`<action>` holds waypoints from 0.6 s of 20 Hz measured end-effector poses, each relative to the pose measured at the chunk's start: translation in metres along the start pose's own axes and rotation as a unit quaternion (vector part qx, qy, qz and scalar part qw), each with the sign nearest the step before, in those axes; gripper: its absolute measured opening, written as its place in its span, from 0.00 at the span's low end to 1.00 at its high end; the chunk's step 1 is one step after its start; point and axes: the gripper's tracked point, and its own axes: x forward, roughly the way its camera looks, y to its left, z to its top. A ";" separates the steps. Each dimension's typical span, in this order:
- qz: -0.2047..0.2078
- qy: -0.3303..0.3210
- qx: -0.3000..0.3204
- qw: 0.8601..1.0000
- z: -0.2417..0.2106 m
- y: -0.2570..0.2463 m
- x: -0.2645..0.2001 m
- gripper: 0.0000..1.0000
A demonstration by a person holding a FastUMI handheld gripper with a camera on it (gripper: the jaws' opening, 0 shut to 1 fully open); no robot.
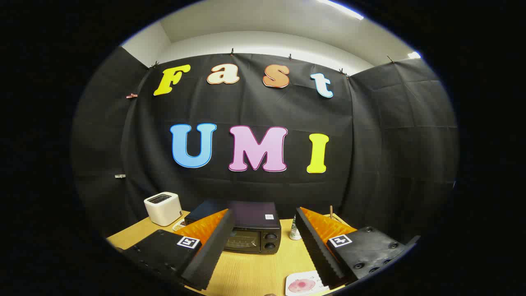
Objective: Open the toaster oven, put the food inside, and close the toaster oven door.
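Wood-grain table (246, 271) bears a boxy, door-shut toaster oven (252, 232) — beyond the tongs (263, 257), spread wide, empty.

Gripper view: fisheye camera riding on the gripper (263, 242), raised above the near edge of the table (246, 271) and facing level across it toward the booth wall, with ceiling taken in above. Its two fingers (209, 250) stand spread wide apart, holding nothing. The toaster oven (250, 232) sits at middle distance between and beyond the fingers, toward the table's far edge, door closed.
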 end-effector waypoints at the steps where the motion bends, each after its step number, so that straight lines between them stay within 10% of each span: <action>1: 0.002 0.000 0.000 1.000 0.000 0.002 -0.001 0.98; 12: 0.005 0.005 0.009 1.000 -0.003 0.006 -0.004 0.98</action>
